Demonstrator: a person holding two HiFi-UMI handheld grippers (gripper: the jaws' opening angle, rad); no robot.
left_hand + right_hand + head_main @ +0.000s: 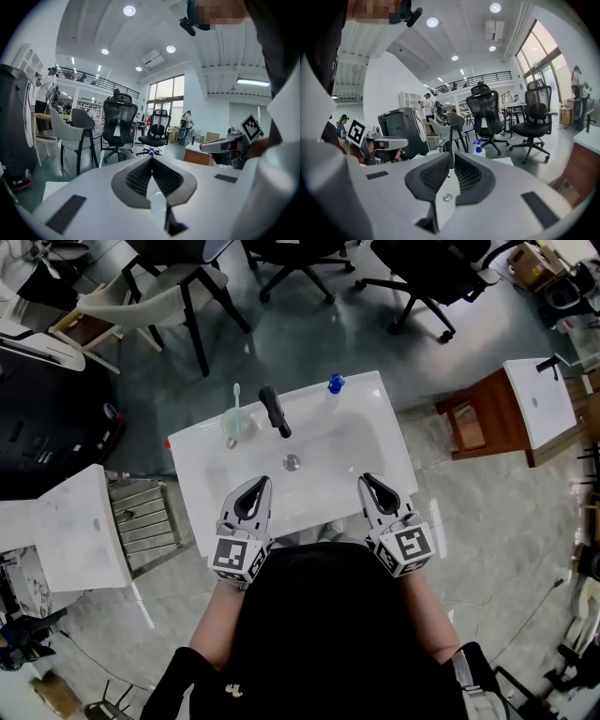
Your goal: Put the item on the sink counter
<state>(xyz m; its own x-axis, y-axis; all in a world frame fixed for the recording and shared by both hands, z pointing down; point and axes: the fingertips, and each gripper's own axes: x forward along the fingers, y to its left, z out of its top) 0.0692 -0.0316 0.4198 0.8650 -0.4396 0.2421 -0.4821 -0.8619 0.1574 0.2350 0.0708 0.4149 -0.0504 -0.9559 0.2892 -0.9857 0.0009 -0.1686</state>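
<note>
The left gripper [266, 482] and the right gripper [365, 478] hover side by side over the near edge of the white sink surface [202, 454], well apart from each other and both pointing across the basin toward its back rim. The left gripper's fingers [140, 174] are pressed together at the tips and hold nothing. The right gripper's fingers [469, 176] are drawn together too, with only a thin slit between them and nothing in it. A blue-capped spray bottle [335, 383] stands upright on the surface's back rim, to the right of the black faucet [275, 412]. A clear cup [236, 427] with a toothbrush [236, 396] standing in it sits on the rim to the faucet's left. The drain [292, 462] lies in the basin between the faucet and the grippers.
</note>
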